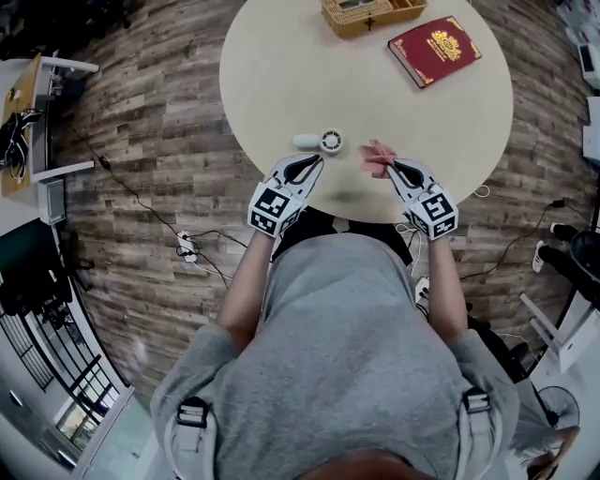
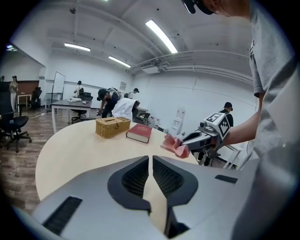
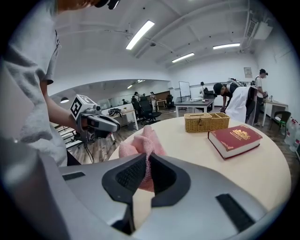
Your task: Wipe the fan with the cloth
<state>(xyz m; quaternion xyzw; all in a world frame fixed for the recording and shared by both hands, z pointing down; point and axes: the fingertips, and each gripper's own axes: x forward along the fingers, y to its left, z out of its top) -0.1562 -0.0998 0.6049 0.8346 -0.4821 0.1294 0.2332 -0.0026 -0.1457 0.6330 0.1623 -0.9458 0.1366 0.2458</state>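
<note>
A small white hand fan [image 1: 321, 142] lies on the round beige table [image 1: 281, 75] near its front edge. My left gripper [image 1: 312, 161] hovers just in front of the fan, shut with nothing between its jaws [image 2: 151, 158]. The right gripper [image 1: 394, 167] is shut on a pink cloth [image 1: 377, 157], which bunches up past its fingertips [image 3: 146, 159]. The cloth [image 3: 140, 145] hangs over the table edge, to the right of the fan. The left gripper view also shows the right gripper [image 2: 199, 138] carrying the cloth [image 2: 174, 145]. Neither gripper view shows the fan.
A woven basket [image 1: 370, 11] and a red book [image 1: 434, 49] sit at the far side of the table. Cables and a power strip [image 1: 187, 248] lie on the wooden floor. Desks, chairs and people stand in the room behind.
</note>
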